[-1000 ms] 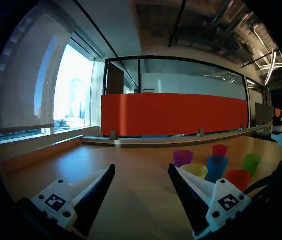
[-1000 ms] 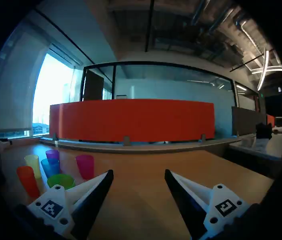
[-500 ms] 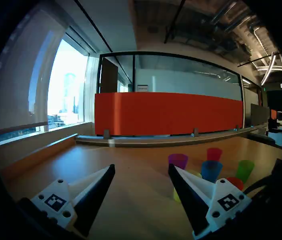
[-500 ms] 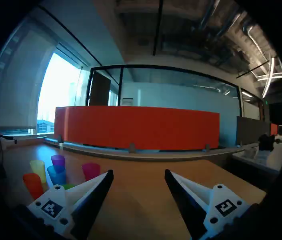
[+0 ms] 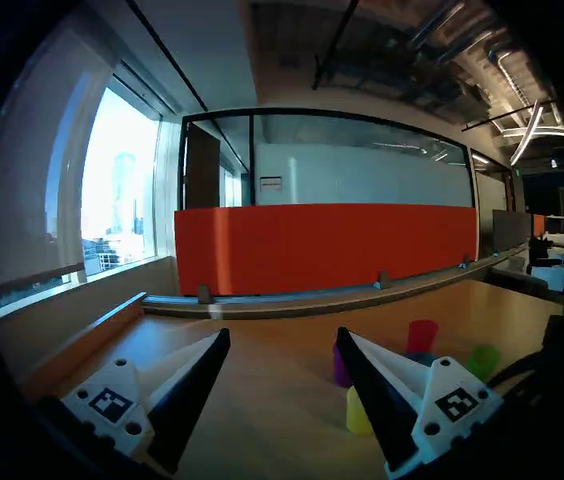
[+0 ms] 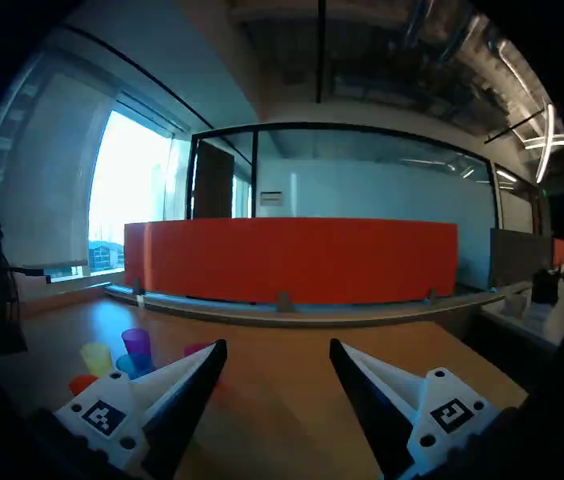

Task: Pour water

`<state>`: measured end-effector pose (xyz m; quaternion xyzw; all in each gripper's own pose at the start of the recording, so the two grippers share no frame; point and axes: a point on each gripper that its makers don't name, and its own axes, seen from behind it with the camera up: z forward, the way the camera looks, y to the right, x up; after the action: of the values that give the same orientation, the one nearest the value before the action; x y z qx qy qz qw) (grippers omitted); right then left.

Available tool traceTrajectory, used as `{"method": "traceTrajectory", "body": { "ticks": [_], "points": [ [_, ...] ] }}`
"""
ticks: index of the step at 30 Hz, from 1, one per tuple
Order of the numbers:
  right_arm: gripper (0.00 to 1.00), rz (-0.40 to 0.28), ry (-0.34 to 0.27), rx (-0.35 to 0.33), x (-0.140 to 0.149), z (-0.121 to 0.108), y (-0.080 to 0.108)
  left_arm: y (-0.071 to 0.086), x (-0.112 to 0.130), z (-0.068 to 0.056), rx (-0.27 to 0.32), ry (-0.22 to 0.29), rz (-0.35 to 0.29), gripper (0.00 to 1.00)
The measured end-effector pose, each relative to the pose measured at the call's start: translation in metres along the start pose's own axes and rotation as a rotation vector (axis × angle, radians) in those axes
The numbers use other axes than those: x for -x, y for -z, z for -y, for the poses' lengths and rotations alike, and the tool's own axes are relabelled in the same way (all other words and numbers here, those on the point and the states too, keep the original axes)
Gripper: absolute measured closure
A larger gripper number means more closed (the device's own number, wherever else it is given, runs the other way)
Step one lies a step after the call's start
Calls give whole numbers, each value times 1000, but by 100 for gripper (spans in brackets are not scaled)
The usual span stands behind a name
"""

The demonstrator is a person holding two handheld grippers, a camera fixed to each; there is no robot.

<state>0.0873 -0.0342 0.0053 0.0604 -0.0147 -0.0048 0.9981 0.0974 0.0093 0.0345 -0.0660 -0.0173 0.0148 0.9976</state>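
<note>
A wooden table (image 5: 282,420) runs toward a long orange partition (image 5: 322,244), with a bright window (image 5: 118,208) on the left.

In the left gripper view, the left tool (image 5: 282,334) hovers low over the table. Its two fingers are spread wide apart and hold nothing; bare wood shows between them. A cluster of coloured plastic cups stands on the table ahead and to the right, partly behind the tool's right-hand finger:
- a yellow cup (image 5: 355,414), nearest
- a purple cup (image 5: 339,372), just behind the yellow one
- a pink cup (image 5: 422,334), farther back
- a green cup (image 5: 483,360), beside the pink one

In the right gripper view, the right tool (image 6: 276,346) is also held low over the table, with its fingers wide apart and empty. The cups sit to its left, near the left-hand finger. A yellow cup (image 6: 96,358), a purple cup (image 6: 136,342) and a blue cup (image 6: 131,366) stand close together, and an orange cup (image 6: 82,384) is nearest the camera. What may be the pink cup (image 6: 196,350) peeks out at the finger's edge. From this low angle, it is not possible to tell whether any cup holds water.
</note>
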Motion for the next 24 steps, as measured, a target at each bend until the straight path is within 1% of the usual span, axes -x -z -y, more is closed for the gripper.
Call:
{"method": "traceTrajectory", "body": {
  "ticks": [3, 6, 12, 15, 18, 21, 24],
  "points": [
    [1, 7, 0, -4, -9, 1, -3, -4, -13, -1, 14, -2, -3, 1],
    [1, 15, -4, -7, -18, 1, -8, -8, -25, -5, 33, -3, -3, 1],
    [0, 22, -23, -25, -39, 2, -14, -15, -51, -16, 93, 20, -9, 1],
    [1, 24, -27, -33, -49, 3, -16, -18, -62, -19, 118, 29, -10, 1],
    [1, 18, -34, -38, -58, 3, -17, -19, -72, -21, 140, 25, -6, 1],
    [0, 15, -41, -46, -63, 4, -17, -20, -78, -23, 156, 11, 1, 1],
    [0, 25, -41, -51, -64, 5, -19, -21, -83, -28, 172, -8, 11, 1]
  ]
}}
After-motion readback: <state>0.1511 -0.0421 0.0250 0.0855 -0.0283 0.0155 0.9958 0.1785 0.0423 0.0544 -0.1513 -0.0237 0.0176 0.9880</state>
